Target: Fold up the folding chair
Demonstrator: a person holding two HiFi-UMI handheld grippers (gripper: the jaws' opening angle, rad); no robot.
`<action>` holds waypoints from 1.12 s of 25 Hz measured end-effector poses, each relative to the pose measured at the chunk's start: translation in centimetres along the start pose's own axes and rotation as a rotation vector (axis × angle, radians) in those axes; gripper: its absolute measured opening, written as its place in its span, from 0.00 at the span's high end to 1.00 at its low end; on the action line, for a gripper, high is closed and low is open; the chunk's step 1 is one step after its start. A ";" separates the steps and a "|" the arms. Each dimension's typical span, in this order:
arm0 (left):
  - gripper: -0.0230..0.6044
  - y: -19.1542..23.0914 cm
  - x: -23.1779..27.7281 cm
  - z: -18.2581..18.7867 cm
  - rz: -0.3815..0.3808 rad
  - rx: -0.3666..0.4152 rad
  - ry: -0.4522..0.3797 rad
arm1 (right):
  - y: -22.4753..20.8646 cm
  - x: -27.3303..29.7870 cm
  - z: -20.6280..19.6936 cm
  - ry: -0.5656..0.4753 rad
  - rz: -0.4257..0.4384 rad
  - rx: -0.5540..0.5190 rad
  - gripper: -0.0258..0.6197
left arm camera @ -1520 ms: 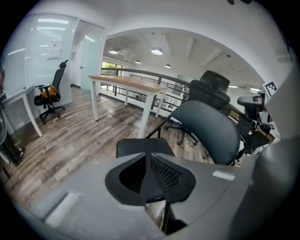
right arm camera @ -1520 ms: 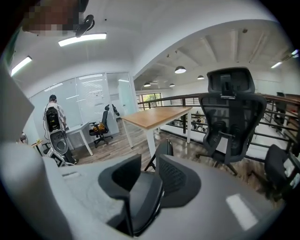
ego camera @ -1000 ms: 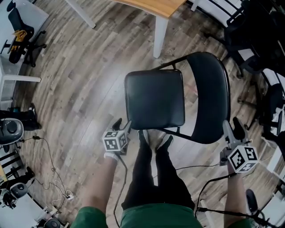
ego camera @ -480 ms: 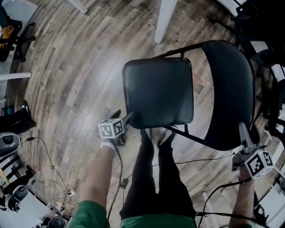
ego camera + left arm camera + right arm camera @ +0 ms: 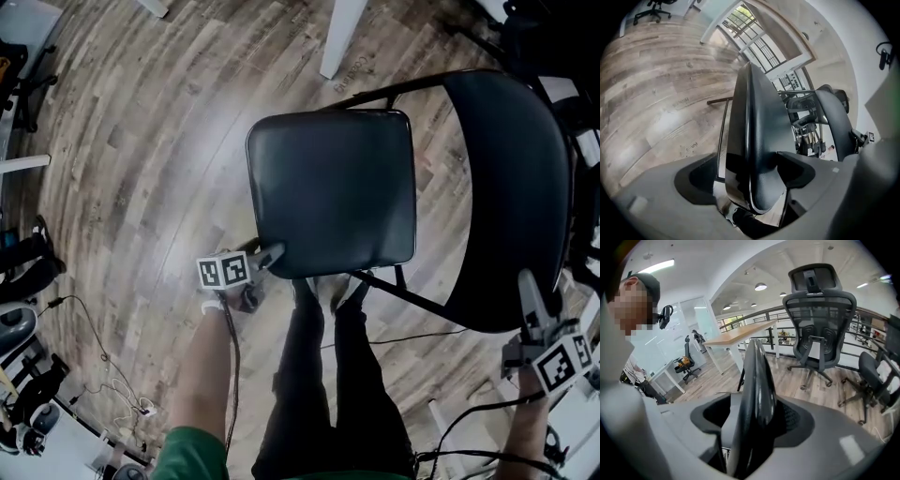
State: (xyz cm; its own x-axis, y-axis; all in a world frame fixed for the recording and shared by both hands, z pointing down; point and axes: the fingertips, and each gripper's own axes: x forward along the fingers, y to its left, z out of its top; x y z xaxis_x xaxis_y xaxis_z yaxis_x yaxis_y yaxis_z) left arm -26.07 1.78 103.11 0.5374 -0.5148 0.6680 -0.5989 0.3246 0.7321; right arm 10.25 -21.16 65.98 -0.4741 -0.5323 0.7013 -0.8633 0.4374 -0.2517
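Note:
The black folding chair stands unfolded on the wood floor, its seat [image 5: 333,187] flat and its curved backrest [image 5: 511,187] to the right. My left gripper [image 5: 272,251] is at the seat's front-left corner. In the left gripper view the seat edge [image 5: 754,136] stands between the jaws of the left gripper [image 5: 750,176], which are opening and do not clamp it. My right gripper [image 5: 532,292] is at the backrest's near end. In the right gripper view the thin backrest edge [image 5: 757,376] runs between the wide jaws of the right gripper [image 5: 750,425], with a gap on each side.
My legs and shoes [image 5: 323,300] stand just in front of the seat. A white table leg [image 5: 342,37] is behind the chair. Cables [image 5: 103,375] trail over the floor at the left. Office chairs [image 5: 818,319] and a wooden desk [image 5: 740,336] stand beyond the backrest.
Both grippers have sunk and closed in on the chair. The left one turned and now has the seat's corner between its jaws. The right one stayed at the backrest's end.

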 end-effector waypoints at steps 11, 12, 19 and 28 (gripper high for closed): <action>0.33 -0.3 1.3 -0.7 -0.133 -0.097 0.004 | 0.6 0.6 -0.6 0.009 0.040 -0.005 0.55; 0.33 -0.5 1.4 -0.9 -0.146 -0.102 0.016 | 0.7 0.6 -0.6 0.009 0.043 -0.002 0.56; 0.34 -0.8 1.6 -0.8 -0.166 -0.095 0.038 | 0.3 0.4 -0.4 -0.018 0.054 0.016 0.63; 0.34 -1.3 0.9 -0.8 -0.127 -0.116 -0.008 | 0.3 0.5 0.0 -0.014 0.051 0.040 0.75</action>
State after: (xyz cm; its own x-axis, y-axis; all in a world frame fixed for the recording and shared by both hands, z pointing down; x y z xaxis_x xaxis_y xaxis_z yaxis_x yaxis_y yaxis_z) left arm -24.34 1.52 102.85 0.5990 -0.5641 0.5683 -0.4537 0.3457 0.8214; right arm 9.77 -21.24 66.27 -0.5202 -0.5204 0.6771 -0.8438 0.4356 -0.3134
